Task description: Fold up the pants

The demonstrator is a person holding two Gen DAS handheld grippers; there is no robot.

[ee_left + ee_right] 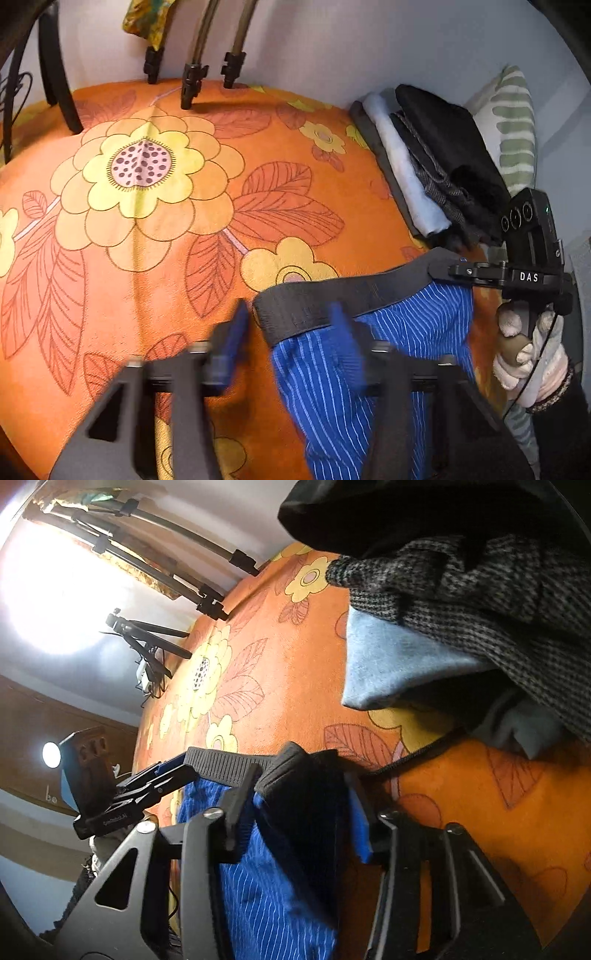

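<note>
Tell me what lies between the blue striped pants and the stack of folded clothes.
In the right wrist view, only a strip of orange floral bedspread separates the blue striped pants from the stack of folded clothes. The left wrist view shows the same bare strip.
</note>
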